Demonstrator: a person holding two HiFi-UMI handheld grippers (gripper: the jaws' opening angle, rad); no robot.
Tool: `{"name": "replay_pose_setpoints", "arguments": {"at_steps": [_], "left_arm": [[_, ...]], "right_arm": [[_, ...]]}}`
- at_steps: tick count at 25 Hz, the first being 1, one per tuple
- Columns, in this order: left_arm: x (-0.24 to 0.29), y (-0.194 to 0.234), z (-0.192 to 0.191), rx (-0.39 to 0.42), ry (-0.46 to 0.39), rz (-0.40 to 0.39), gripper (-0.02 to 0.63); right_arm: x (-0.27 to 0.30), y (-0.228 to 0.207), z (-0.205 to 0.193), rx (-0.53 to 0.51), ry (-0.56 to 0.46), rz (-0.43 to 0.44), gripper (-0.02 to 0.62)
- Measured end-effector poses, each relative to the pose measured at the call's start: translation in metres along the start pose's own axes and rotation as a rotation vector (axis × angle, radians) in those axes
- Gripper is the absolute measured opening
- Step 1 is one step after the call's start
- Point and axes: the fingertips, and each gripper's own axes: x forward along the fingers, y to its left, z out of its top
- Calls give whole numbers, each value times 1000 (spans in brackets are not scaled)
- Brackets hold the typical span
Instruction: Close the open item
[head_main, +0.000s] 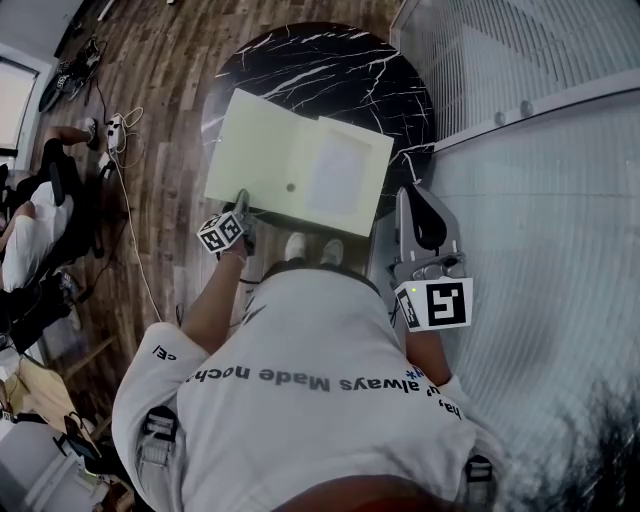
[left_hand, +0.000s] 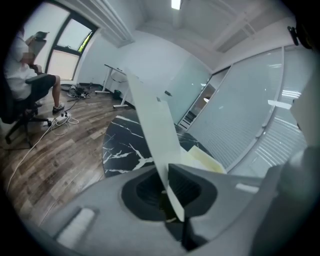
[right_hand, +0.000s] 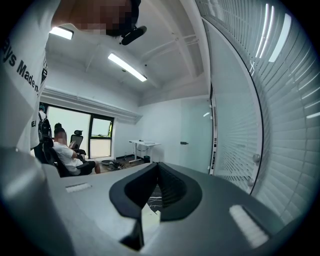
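Folder (head_main: 270, 150) lying open on black marble table (head_main: 330, 65), near edge of cover pinched in left gripper (head_main: 241, 202); right gripper (head_main: 414, 192) beside table, jaws together, empty.

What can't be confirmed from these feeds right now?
- Head view: how the left gripper grips the folder is too small to read.
- Left gripper view: the cover, edge-on, blocks most of the folder's inside.
- Right gripper view: the right gripper body hides nearly all the table.
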Motion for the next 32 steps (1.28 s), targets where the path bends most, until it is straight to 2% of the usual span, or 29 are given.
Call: {"name": "replay_pose_setpoints", "arguments": {"at_steps": [9, 19, 25, 27, 32], "left_arm": [[-7, -28, 8, 165, 5, 81, 19], [-10, -77, 8, 593, 66, 145, 18], [-5, -128, -19, 912, 148, 84, 15], [-2, -142, -27, 967, 173, 62, 12], [8, -168, -48, 1040, 264, -1, 18]], "right_arm": [[3, -5, -3, 9, -2, -2, 2], [1, -10, -5, 11, -13, -4, 2], [-5, -13, -5, 15, -17, -10, 2], [-8, -12, -5, 16, -20, -11, 2], [-17, -13, -4, 19, -24, -25, 2]]}}
